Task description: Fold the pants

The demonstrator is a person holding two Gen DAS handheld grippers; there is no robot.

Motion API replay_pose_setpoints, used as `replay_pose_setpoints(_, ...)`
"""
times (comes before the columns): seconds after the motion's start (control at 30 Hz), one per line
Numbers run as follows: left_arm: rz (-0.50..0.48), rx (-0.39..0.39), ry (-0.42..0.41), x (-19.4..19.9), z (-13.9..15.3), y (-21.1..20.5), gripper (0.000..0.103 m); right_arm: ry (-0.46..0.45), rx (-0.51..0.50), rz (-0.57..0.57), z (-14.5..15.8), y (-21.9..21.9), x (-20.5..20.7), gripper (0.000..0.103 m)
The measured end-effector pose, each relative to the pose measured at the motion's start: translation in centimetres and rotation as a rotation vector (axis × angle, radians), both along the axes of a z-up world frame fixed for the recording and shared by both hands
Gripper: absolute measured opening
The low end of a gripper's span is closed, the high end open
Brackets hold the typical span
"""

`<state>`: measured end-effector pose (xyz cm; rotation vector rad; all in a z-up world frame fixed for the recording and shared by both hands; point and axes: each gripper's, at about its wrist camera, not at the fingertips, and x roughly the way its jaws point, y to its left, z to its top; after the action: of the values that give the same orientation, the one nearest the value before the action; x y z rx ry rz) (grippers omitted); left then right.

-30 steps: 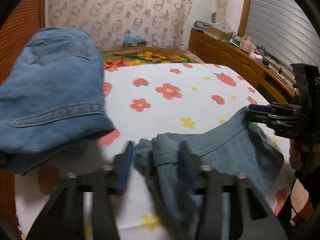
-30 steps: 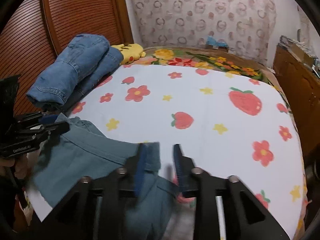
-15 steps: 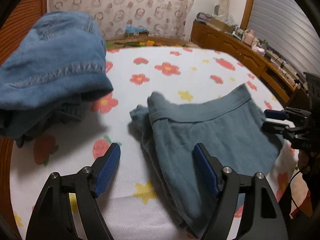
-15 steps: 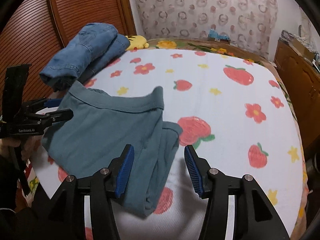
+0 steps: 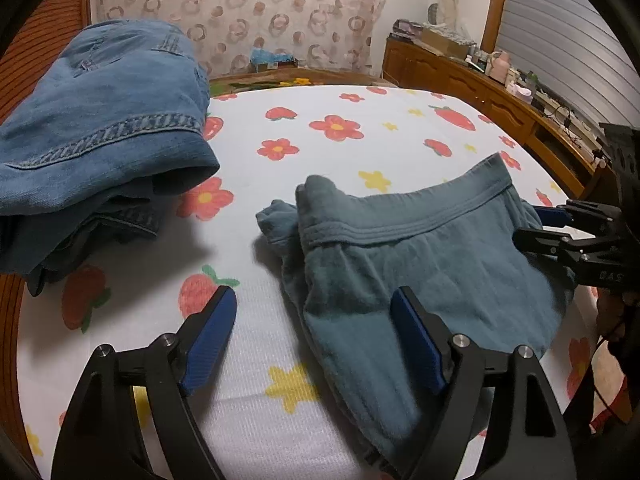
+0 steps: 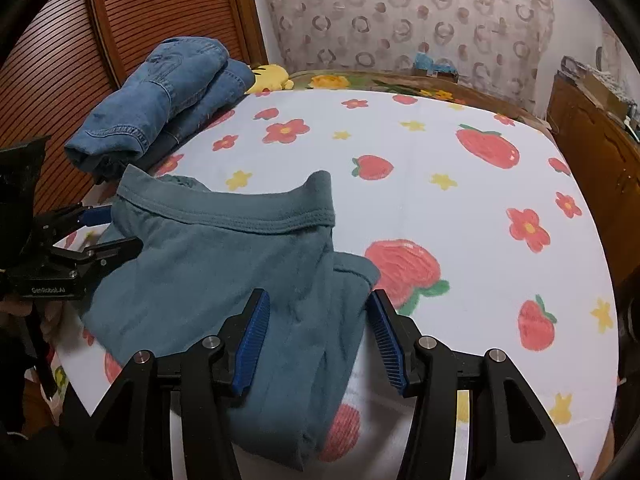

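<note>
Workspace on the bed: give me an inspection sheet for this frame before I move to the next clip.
Surface: bedsheet, white with strawberry and flower print.
Job's things: teal pants, folded, waistband away from the cameras, near the bed's edge.
Clutter: folded jeans; yellow plush toy behind them.
Grippers: left gripper open, over the pants' left edge; right gripper open, over their right edge; neither holds fabric.
Cables: wires on the wooden cabinet.
Surroundings: patterned curtain, slatted wooden door.
</note>
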<state>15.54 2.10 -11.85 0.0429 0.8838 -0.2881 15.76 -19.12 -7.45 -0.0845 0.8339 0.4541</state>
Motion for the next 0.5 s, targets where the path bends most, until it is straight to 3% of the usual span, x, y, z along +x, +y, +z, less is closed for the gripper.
replay_pose_setpoints(0.1,-0.002,-0.012,0.025,0.5,0.1,0.0,0.081,0.011,0.026,0.0,-0.1,-0.2,0.3,0.054)
replay_pose_setpoints(0.17,0.012,-0.051,0.035,0.8,0.3,0.5,0.08,0.024,0.051,0.003,-0.1,-0.4,0.5,0.046)
replay_pose_setpoints(0.37,0.017,-0.087,0.049,1.4,0.5,0.9,0.068,0.058,0.112,0.005,-0.2,-0.7,1.2,0.036)
replay_pose_setpoints(0.5,0.011,-0.112,0.056,1.8,0.5,0.9,0.06,0.062,0.121,0.021,-0.4,-0.2,1.4,0.023)
